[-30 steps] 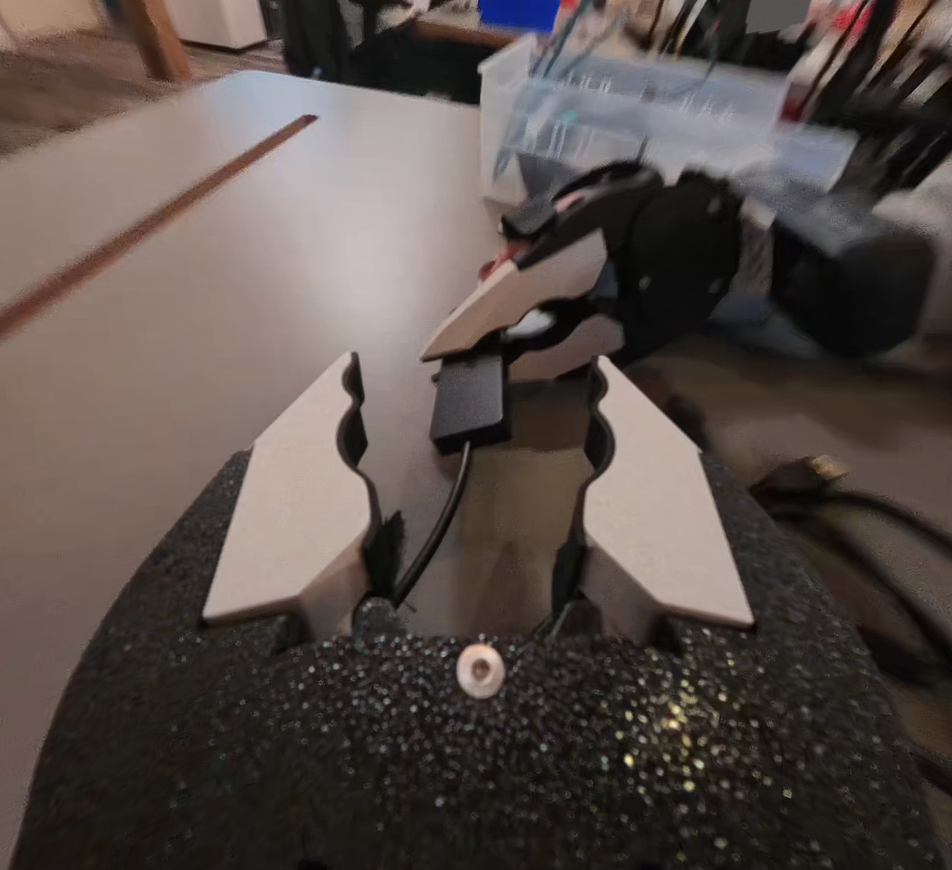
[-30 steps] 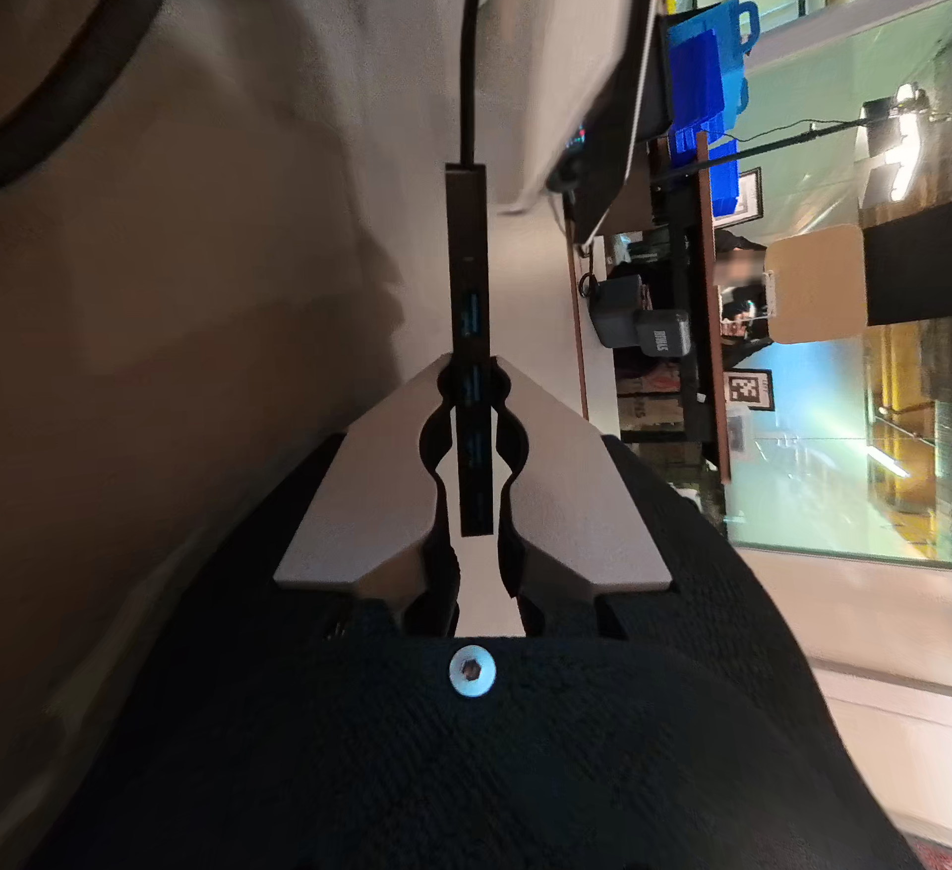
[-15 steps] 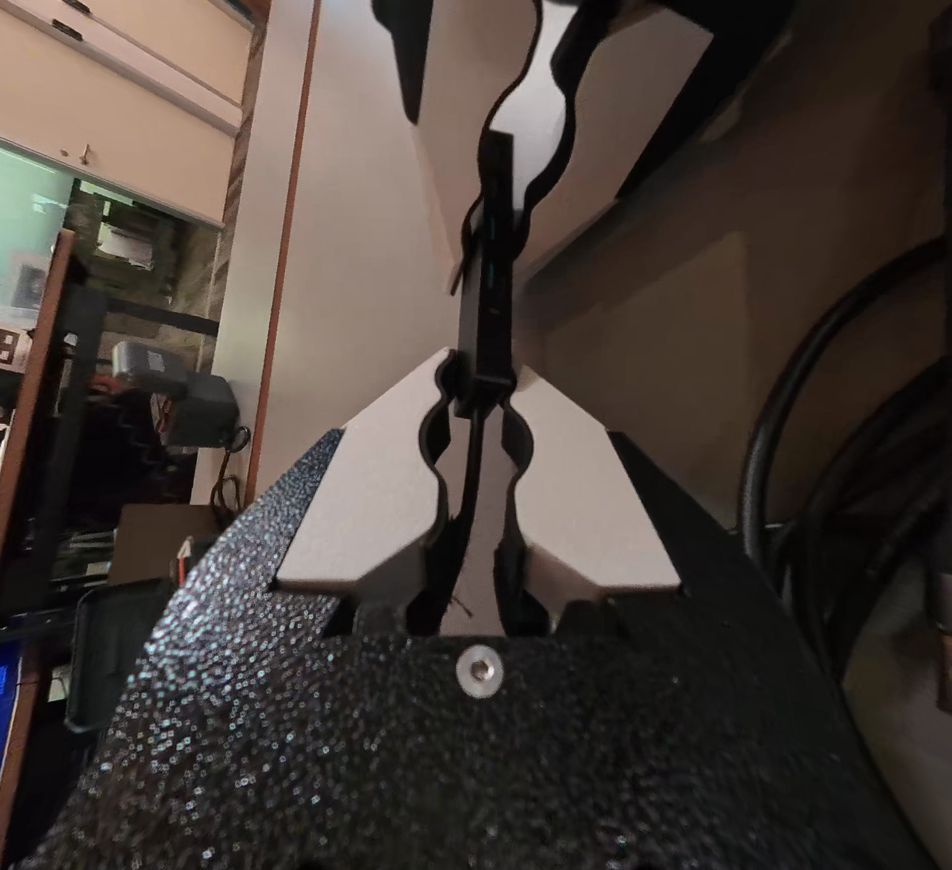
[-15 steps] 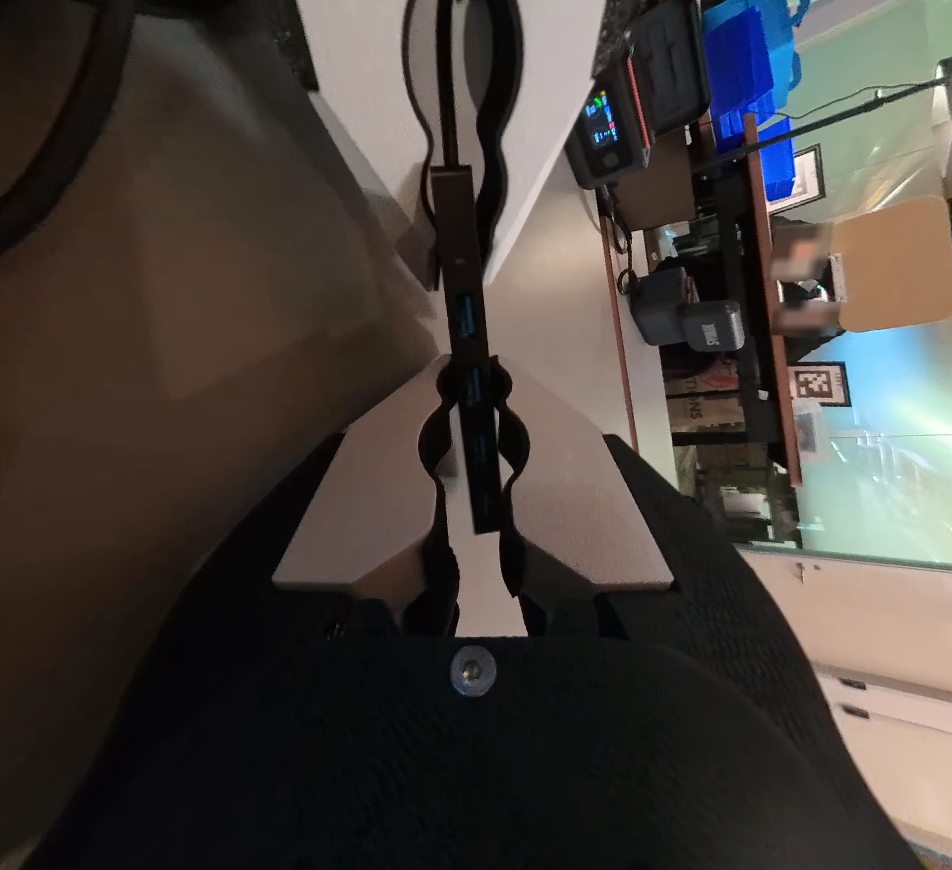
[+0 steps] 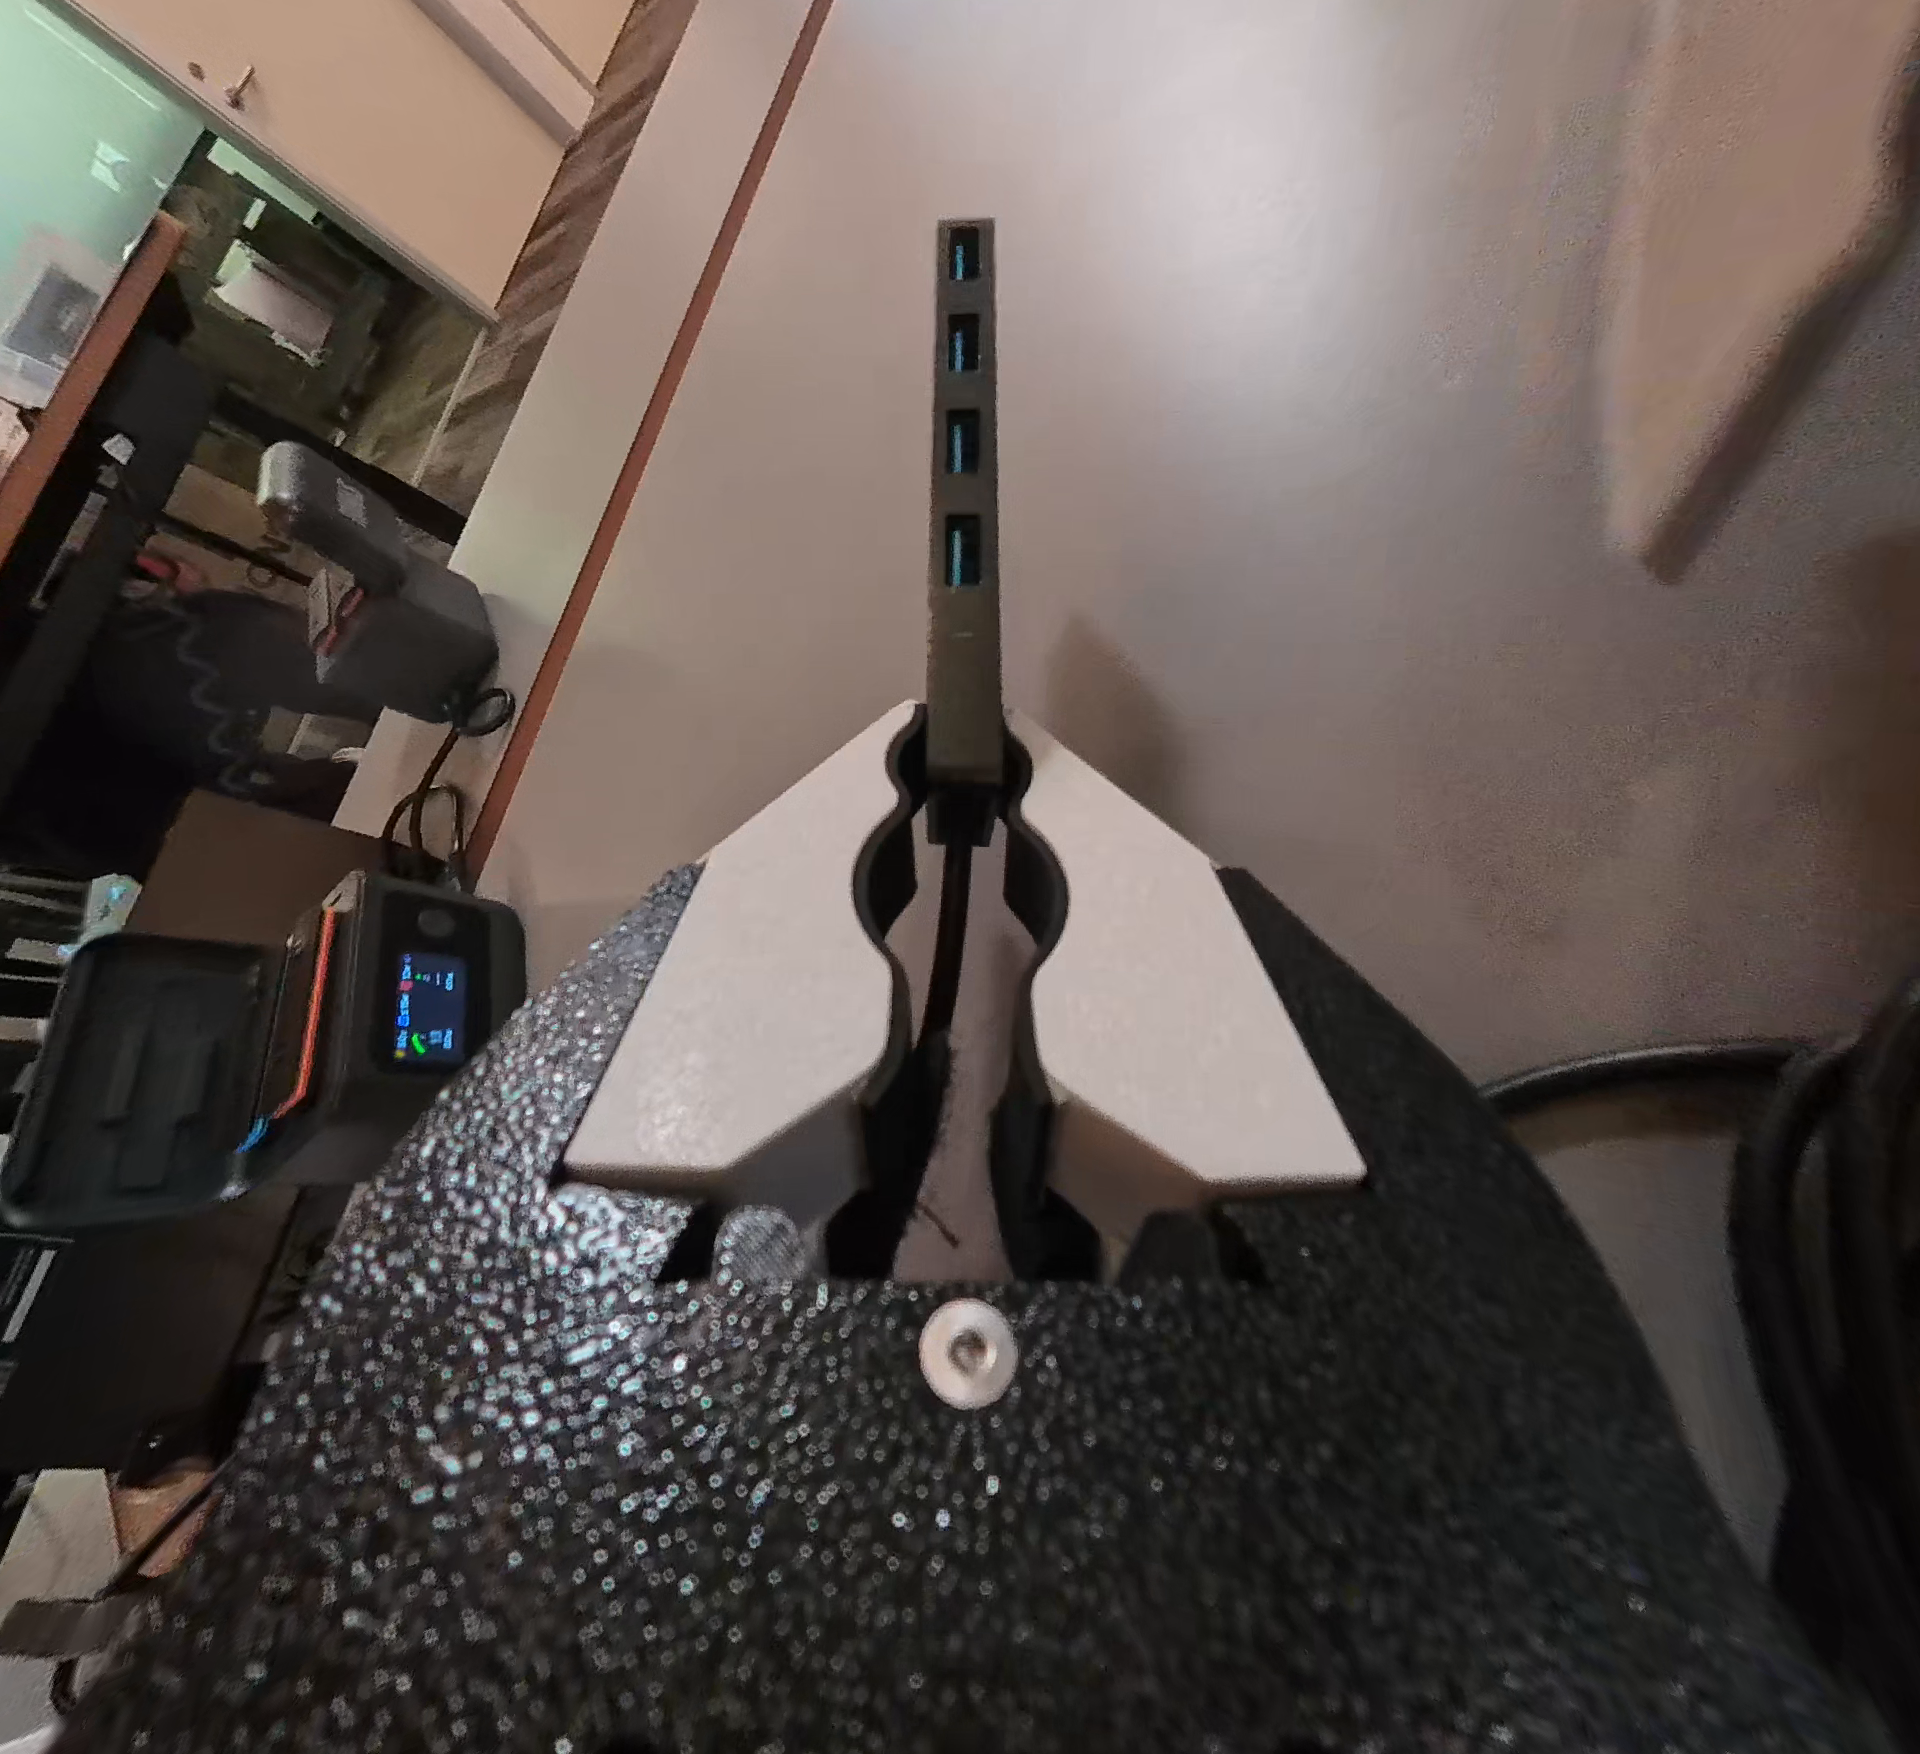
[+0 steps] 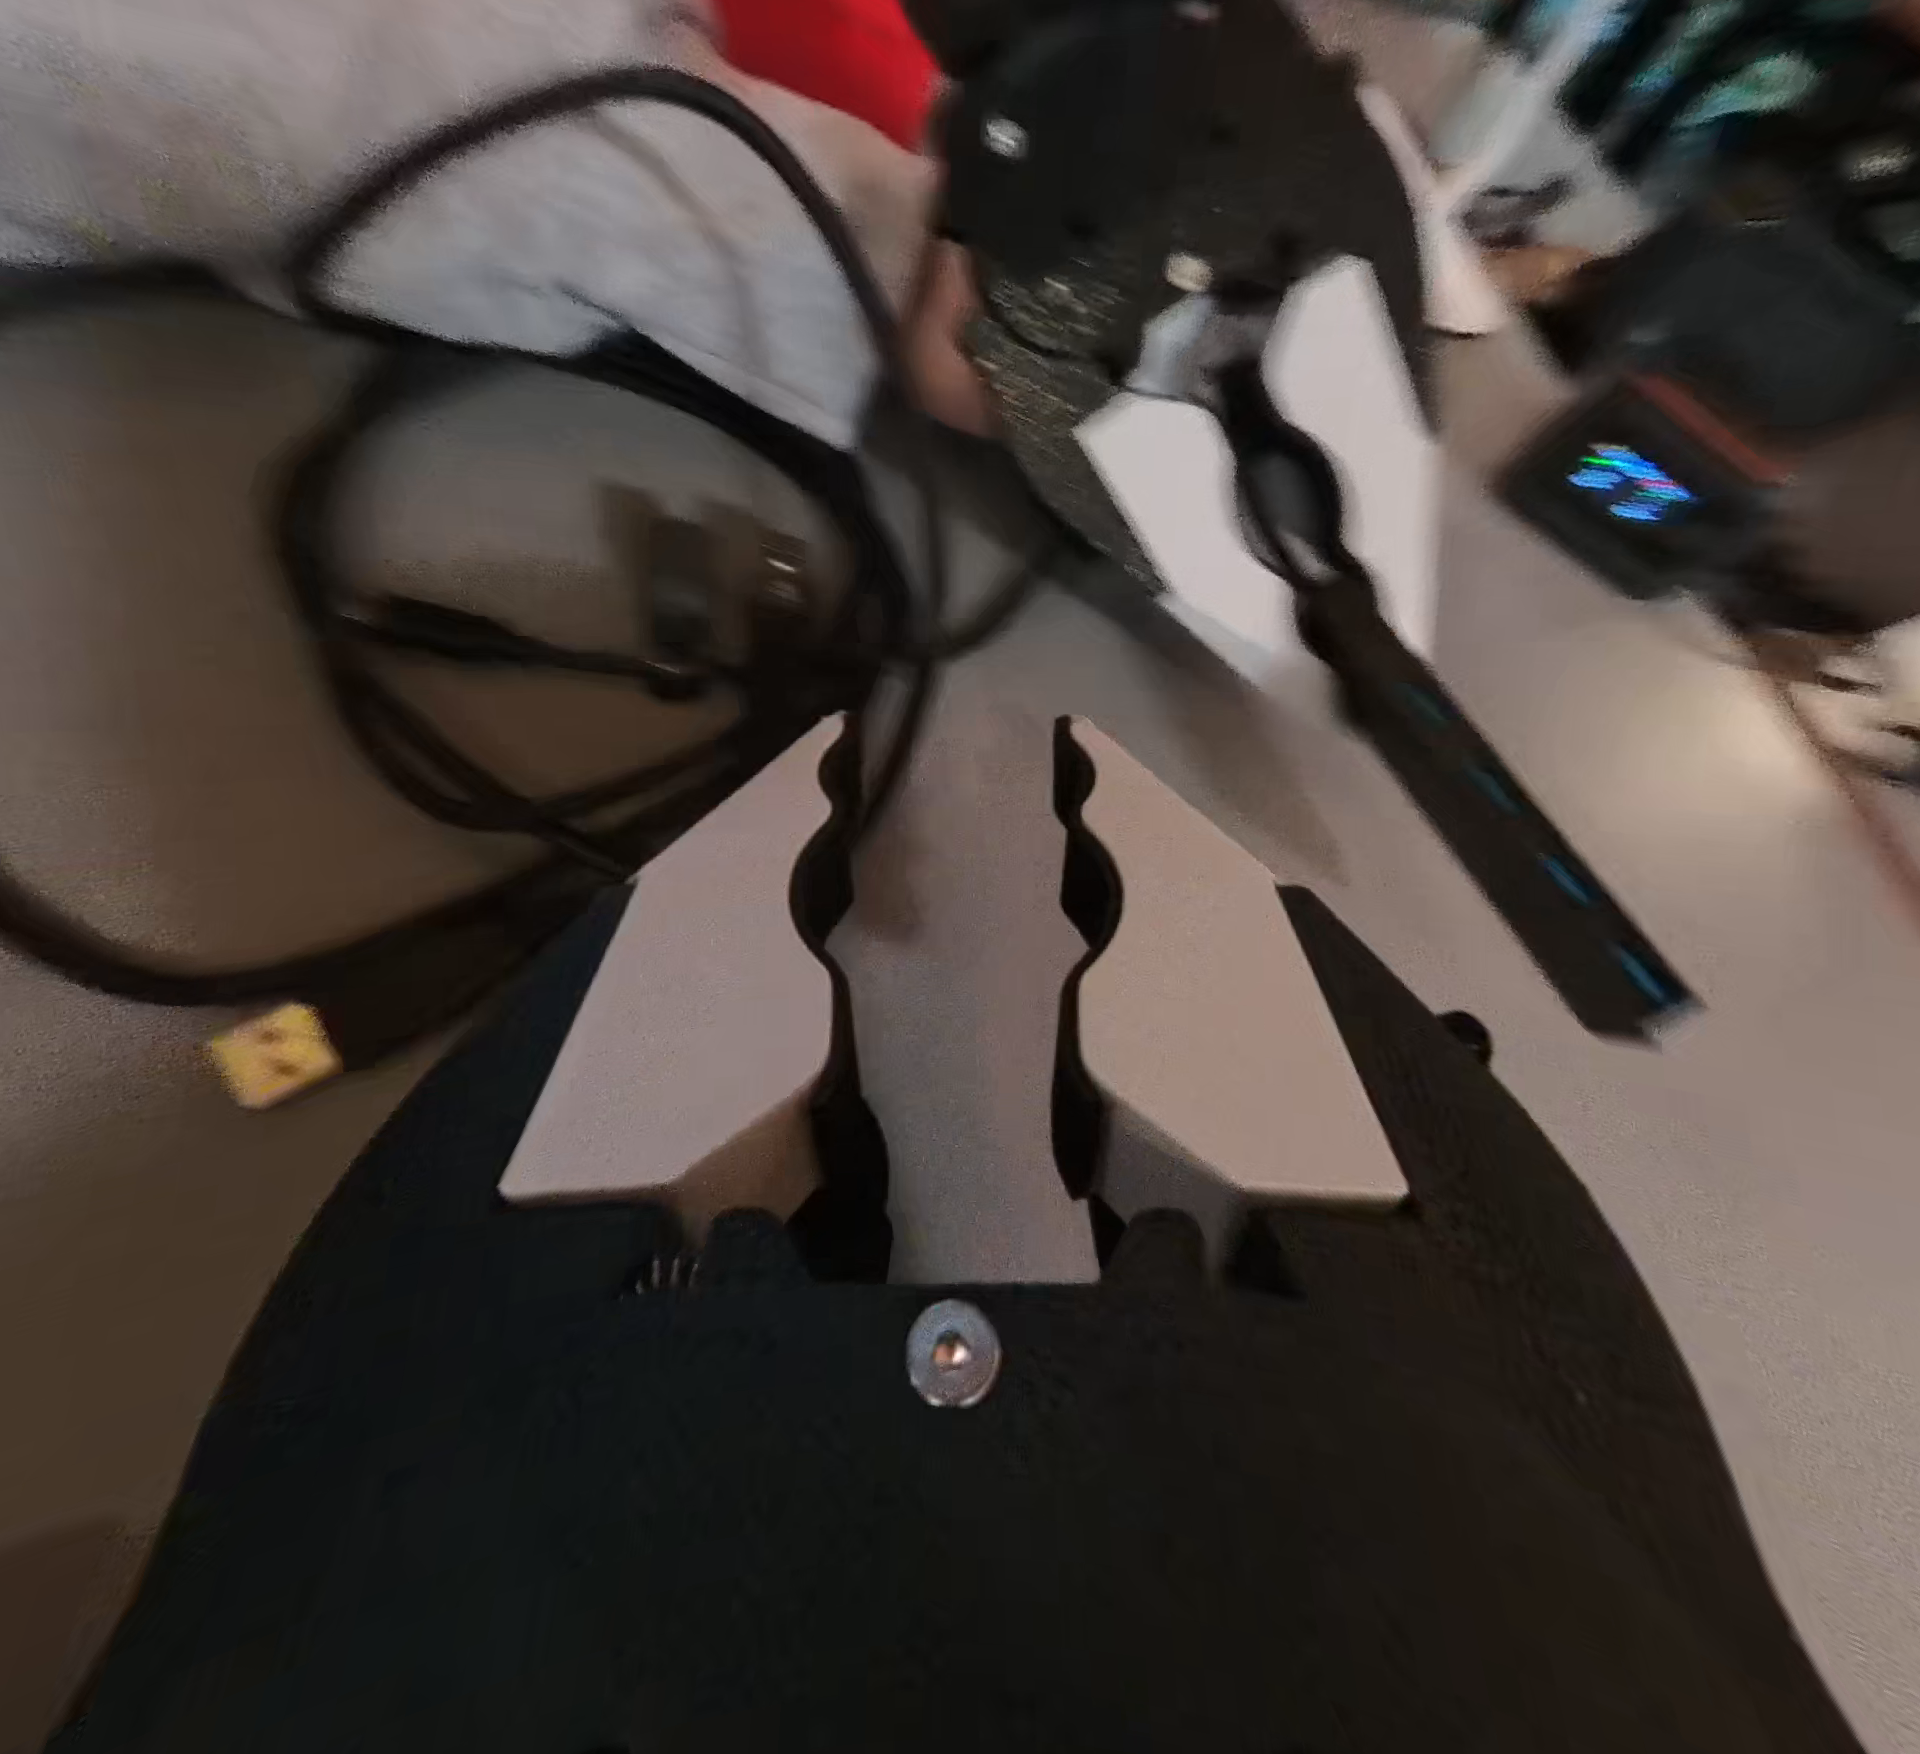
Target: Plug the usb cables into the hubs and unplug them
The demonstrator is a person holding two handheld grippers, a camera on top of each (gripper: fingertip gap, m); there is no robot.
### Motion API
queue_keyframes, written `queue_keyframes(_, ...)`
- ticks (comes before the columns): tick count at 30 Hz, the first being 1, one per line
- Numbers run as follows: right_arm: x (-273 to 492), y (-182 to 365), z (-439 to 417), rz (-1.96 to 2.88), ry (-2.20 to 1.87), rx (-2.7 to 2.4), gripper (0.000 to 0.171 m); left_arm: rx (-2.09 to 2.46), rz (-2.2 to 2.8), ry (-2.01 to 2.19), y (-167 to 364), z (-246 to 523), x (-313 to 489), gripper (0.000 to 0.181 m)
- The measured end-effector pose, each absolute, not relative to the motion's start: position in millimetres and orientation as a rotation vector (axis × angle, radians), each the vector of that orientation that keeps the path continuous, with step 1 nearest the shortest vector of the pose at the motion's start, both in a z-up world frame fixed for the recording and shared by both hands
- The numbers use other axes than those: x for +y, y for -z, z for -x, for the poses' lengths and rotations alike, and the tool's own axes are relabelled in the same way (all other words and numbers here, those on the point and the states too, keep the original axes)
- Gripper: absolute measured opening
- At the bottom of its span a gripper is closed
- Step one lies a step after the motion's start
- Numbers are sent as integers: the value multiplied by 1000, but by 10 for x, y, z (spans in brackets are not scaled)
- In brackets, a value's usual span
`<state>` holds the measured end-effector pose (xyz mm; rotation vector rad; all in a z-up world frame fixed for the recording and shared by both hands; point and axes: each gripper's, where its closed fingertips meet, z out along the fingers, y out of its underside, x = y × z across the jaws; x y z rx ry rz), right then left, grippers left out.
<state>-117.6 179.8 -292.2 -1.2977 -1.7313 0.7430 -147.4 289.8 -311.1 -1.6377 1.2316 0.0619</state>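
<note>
Four blue ports lined up along the hub (image 5: 964, 499), a stiff, light black bar pinched at its cable end by the closed left gripper (image 5: 964, 748), held clear above the table (image 5: 1299, 302). Beyond the hub's cable end, loose cables (image 6: 582, 561) with a gold-tipped plug (image 6: 275, 1055): limp cords, best taken by the rigid plug shell. Right gripper (image 6: 956, 738) empty, fingers parted, beside the hub.

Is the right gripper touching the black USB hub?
Apart. In the right wrist view the right gripper has its jaws open with only bare table between them, and the USB hub is off to one side, held by the left gripper.
</note>
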Motion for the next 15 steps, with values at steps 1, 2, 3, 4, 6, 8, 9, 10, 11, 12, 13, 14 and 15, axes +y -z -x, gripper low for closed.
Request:
queue_keyframes(1, 1664, 2945, 1225, 1301, -811, -1776, 36, 1243, 1637, -67, 3125, 1461, 2895, 9)
queue_keyframes(2, 1548, 2964, 1265, 1296, -859, -1815, 36, 1253, 1636, -71, 3136, 1450, 2892, 9)
queue_keyframes(3, 1465, 2980, 1302, 1291, -883, -1842, 36, 1262, 1635, -70, 3143, 1436, 2888, 9)
queue_keyframes(4, 1410, 2998, 1332, 1284, -883, -1863, 35, 1268, 1634, -66, 3151, 1423, 2883, 9)
queue_keyframes(6, 1373, 3020, 1356, 1248, -806, -1899, 33, 1272, 1634, -67, 3156, 1418, 2881, 9)
queue_keyframes(8, 1414, 2934, 1372, 1153, -676, -1880, 26, 1267, 1640, -69, 3159, 1428, 2889, 9)
queue_keyframes(9, 1458, 2844, 1379, 1097, -607, -1839, 23, 1264, 1644, -66, 3161, 1432, 2891, 9)
queue_keyframes(10, 1482, 2752, 1372, 1038, -551, -1806, 20, 1262, 1646, -62, 3162, 1433, 2893, 9)
queue_keyframes(11, 1471, 2681, 1358, 981, -518, -1794, 17, 1260, 1649, -59, 3165, 1432, 2893, 9)
queue_keyframes(12, 1413, 2651, 1340, 936, -519, -1812, 14, 1261, 1650, -58, 3167, 1430, 2894, 9)
queue_keyframes(13, 1335, 2667, 1324, 918, -548, -1853, 14, 1264, 1650, -58, 3169, 1427, 2892, 9)
queue_keyframes(14, 1288, 2714, 1314, 934, -569, -1893, 16, 1268, 1649, -59, 3173, 1423, 2889, 9)
queue_keyframes(15, 1275, 2784, 1308, 957, -560, -1932, 21, 1273, 1649, -61, 3179, 1420, 2885, 9)
